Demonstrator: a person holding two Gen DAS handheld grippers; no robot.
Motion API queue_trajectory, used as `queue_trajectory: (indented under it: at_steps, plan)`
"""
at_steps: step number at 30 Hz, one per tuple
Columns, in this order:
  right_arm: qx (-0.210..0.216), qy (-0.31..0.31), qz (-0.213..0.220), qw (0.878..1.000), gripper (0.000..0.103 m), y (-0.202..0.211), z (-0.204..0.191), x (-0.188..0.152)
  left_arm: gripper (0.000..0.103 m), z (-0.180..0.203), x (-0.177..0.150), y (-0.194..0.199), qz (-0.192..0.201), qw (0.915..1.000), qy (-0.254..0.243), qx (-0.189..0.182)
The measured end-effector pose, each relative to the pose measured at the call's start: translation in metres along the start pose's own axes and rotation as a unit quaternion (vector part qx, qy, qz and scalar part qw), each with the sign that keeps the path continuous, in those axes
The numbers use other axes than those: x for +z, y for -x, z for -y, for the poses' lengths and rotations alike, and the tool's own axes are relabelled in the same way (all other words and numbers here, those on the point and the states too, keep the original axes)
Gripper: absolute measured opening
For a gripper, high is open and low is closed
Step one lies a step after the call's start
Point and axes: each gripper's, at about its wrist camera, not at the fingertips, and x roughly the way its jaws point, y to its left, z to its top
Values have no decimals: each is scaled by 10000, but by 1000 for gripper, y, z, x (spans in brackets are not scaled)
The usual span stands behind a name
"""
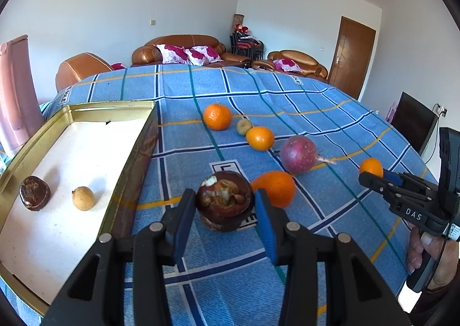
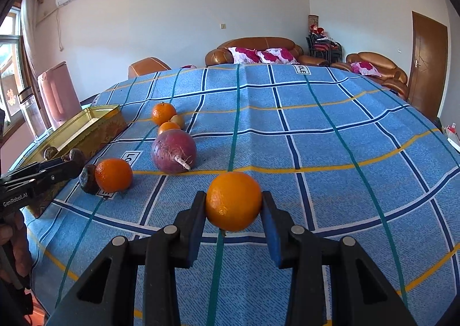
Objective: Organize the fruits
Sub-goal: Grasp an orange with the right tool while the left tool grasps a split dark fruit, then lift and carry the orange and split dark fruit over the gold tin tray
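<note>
White walls enclosed the room; brown leather sofas (image 2: pixel 258 50) with floral cushions (image 2: pixel 263 55) stood behind the bench, a wooden door (image 2: pixel 429 61) at right, a daylit window (image 2: pixel 10 67) at left.

The woven tablecloth (image 2: pixel 316 153) is light blue with a check of navy, white, teal and yellow lines. The round citrus fruit (image 2: pixel 233 202) is bright orange. The rectangular metal tin (image 1: pixel 138 150) is gold with a white floor.

The golden tin (image 1: pixel 135 153) is cut off at the left edge, and the mangosteen (image 2: pixel 87 179) sits half hidden behind an orange (image 2: pixel 113 175).
</note>
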Motion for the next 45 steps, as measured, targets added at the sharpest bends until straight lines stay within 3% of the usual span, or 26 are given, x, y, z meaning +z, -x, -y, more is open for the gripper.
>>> queue_trajectory:
  at_steps: [25, 45]
  plan:
    - [106, 587, 938, 9938, 39, 30, -20, -9, 44, 9, -3, 26, 695, 9971, -162, 276]
    - [207, 923, 1423, 9853, 39, 46, -31, -17, 44, 14, -6, 45, 1187, 9915, -275, 451]
